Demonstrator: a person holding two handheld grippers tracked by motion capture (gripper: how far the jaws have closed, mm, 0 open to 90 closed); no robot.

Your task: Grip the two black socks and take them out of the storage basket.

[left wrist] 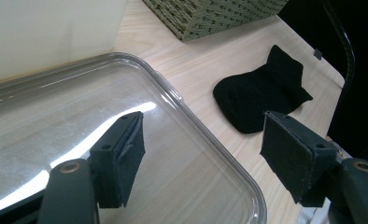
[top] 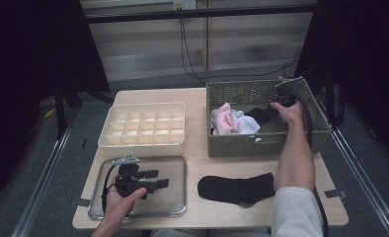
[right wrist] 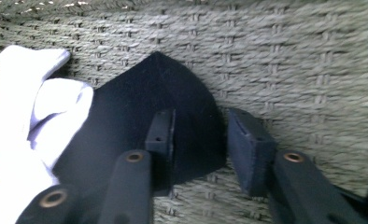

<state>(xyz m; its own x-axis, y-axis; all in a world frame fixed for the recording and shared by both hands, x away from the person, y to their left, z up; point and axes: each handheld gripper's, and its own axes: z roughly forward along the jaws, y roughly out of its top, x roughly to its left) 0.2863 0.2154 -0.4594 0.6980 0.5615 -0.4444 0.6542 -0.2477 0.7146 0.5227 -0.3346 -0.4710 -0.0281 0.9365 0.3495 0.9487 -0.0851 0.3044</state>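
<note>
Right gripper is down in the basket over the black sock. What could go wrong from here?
1. The right gripper has its jaws apart with the black sock only partly between them, near its edge; closing here may pinch just a corner that slips out.
2. The white cloth lies against that sock and might snag and lift with it.
3. The jaws sit low against the woven basket floor, so they may catch the weave.

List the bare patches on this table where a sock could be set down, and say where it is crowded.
Free: the strip of table between the clear tray and the black sock; the tray's part not under the left tool; the divided organiser. Crowded: the woven basket, holding clothes and the right tool.
</note>
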